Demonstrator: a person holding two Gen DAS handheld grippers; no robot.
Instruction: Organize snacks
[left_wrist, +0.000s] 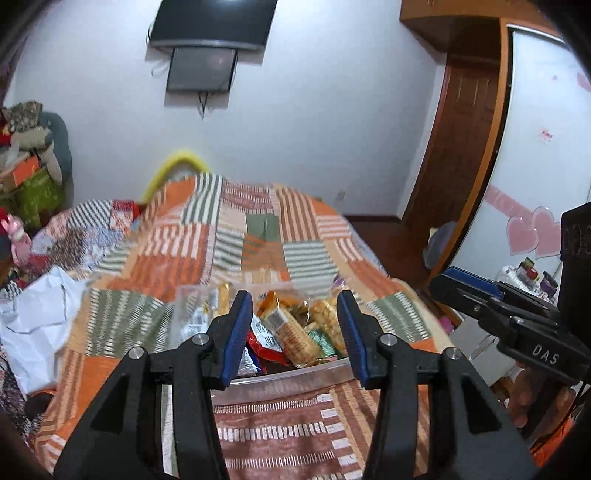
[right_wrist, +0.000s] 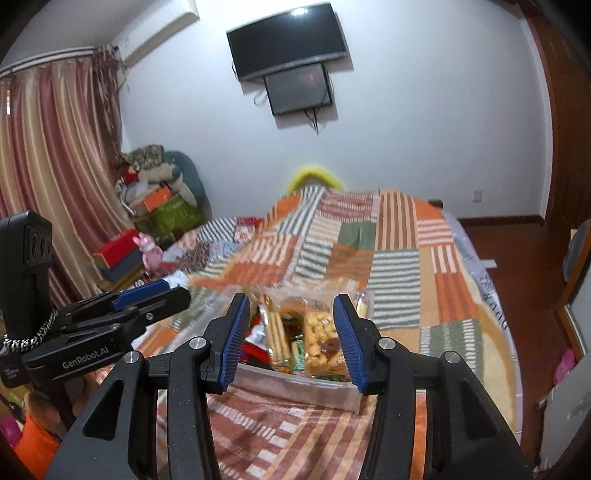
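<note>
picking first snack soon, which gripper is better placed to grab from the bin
Right, marginally. The right gripper is open, with the bin centred between its fingers. The left gripper, also open, sits similarly.

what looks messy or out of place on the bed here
The snack packets lie jumbled at all angles in the clear bin on the patchwork quilt. A crumpled white bag lies loose at the quilt's left edge.

right gripper (left_wrist: 480, 295) – "DAS" | left gripper (right_wrist: 147, 299) – "GenRobot.AI"
</note>
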